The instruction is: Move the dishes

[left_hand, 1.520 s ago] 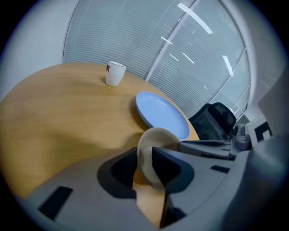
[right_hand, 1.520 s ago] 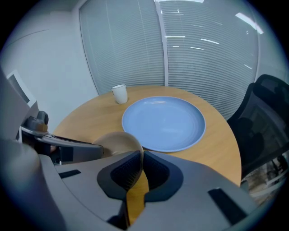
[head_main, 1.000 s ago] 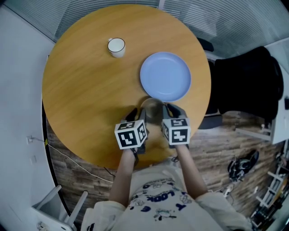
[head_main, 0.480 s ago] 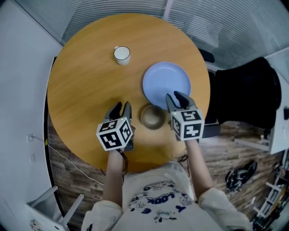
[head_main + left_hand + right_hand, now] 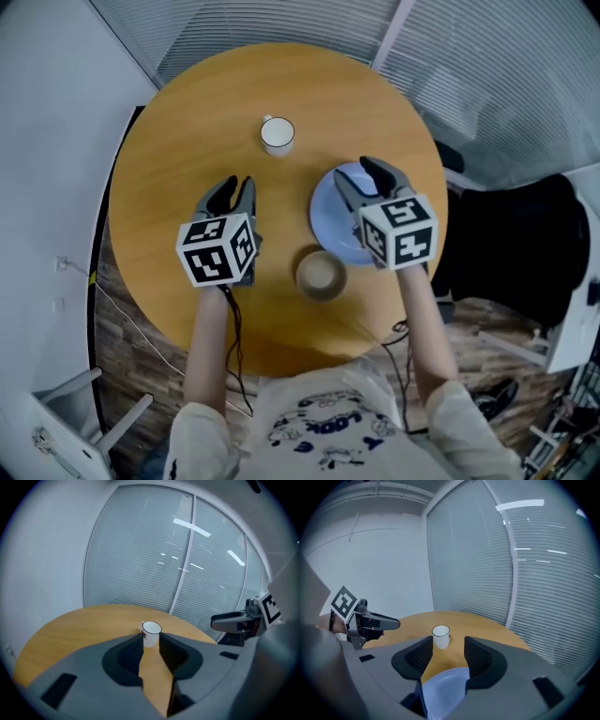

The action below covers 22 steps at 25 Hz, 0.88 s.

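Three dishes on table [image 5: 169,187] | bowl [image 5: 320,274] released, just nearside of plate [image 5: 330,220], perhaps touching its rim | cup [image 5: 277,134] beyond plate, untouched | left gripper [image 5: 234,190] and right gripper [image 5: 366,176] lifted away, jaws apart, empty; right's just opened | bowl likely placed, next dish pending

I note a round wooden table [image 5: 178,141] standing in a corner. A plain white wall [image 5: 47,112] runs along its left. A curved glazed partition with closed horizontal blinds [image 5: 136,569] runs behind it and to its right, split by a white upright post [image 5: 183,559]. Strip ceiling lights [image 5: 192,527] reflect in the glazing. The floor [image 5: 131,337] is dark wood-look plank, with a thin cable [image 5: 117,305] trailing across it. A white chair frame [image 5: 89,417] sits lower left. A bulky black item [image 5: 525,234] stands right of the table; I cannot identify it
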### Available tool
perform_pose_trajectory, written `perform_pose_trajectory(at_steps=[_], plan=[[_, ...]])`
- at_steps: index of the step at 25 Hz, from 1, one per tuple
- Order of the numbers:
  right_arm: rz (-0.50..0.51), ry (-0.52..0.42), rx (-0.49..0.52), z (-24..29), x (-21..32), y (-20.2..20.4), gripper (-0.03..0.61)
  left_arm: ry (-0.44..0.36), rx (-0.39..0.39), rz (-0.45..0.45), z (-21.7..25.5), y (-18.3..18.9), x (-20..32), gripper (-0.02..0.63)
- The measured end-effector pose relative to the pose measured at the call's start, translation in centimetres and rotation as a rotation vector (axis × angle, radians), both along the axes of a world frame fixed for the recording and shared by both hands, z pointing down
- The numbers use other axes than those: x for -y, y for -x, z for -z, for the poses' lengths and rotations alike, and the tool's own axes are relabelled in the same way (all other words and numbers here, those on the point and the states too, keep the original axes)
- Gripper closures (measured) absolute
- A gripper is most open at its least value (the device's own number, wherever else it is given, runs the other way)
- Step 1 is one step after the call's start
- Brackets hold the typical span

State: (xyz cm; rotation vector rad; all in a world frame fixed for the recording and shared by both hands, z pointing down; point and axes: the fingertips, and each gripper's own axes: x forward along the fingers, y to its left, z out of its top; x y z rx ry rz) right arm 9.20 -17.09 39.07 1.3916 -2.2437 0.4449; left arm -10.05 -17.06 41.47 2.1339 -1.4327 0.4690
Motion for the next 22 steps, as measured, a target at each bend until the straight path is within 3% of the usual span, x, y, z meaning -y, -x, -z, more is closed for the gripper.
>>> perform_pose_trajectory(at_steps=[3, 10, 14, 19, 22], plan=[[0.113, 0.022, -0.012, -0.8, 2.4, 1.7, 0.37, 0.0, 0.025, -0.002, -0.5, 0.0, 1.8, 0.509], [0.341, 0.05, -0.042, -3.5, 6.9, 5.8, 0.318, -0.013, 0.174, -0.092, -3.8, -1.2, 5.0, 0.509], [0.381, 0.059, 0.003, -4.3, 9.4, 7.9, 0.3, -0.001, 0.172, -0.103, -5.3, -1.4, 6.5, 0.465], [0.413, 0.081, 0.032, -5.6, 11.8, 10.1, 0.267, 0.003, 0.181, -0.199, -7.7, -3.3, 7.6, 0.379], [0.409, 0.098, 0.053, -6.6, 12.7, 11.1, 0.248, -0.025, 0.196, -0.238, -8.8, -4.2, 8.2, 0.367]])
